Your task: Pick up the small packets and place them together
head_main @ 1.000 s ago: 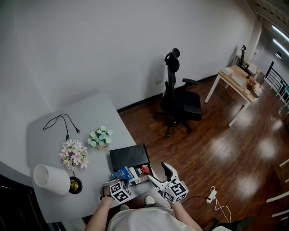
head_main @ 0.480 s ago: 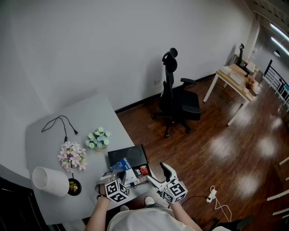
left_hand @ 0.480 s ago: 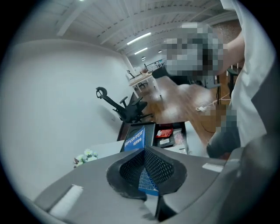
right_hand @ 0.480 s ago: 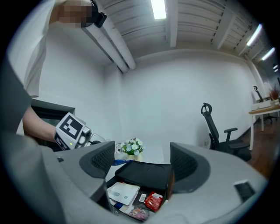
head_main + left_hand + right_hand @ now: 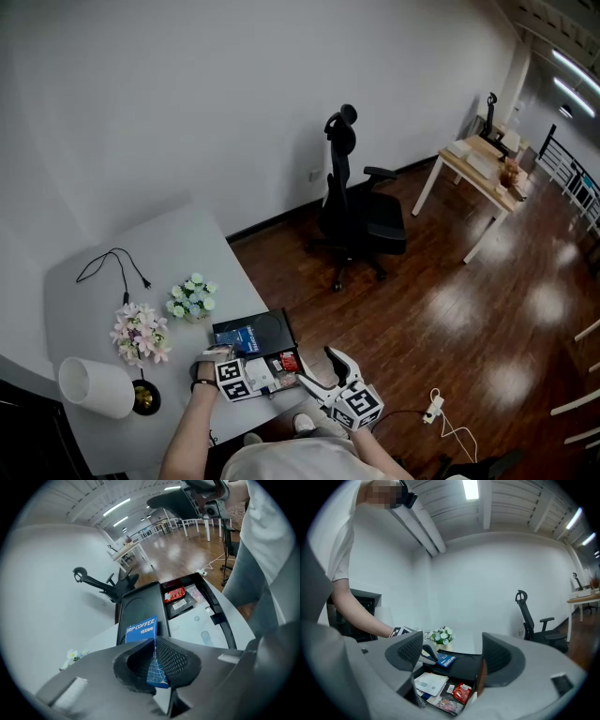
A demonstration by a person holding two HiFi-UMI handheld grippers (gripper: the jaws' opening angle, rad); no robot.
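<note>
At the front edge of the desk (image 5: pixel 112 319), the left gripper (image 5: pixel 154 665) clamps its jaws on a blue coffee packet (image 5: pixel 140 630), since carried over the black lid (image 5: pixel 140 604) (right gripper (image 5: pixel 451 656) jaws gape, empty).

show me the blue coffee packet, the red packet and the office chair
blue coffee packet (image 5: pixel 140 629), left gripper view, printed upper half
red packet (image 5: pixel 176 594), left gripper view, its middle
office chair (image 5: pixel 378 230), head view, seat

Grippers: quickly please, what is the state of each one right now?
Left gripper: shut on the blue drip coffee packet.
Right gripper: open, holding nothing.
</note>
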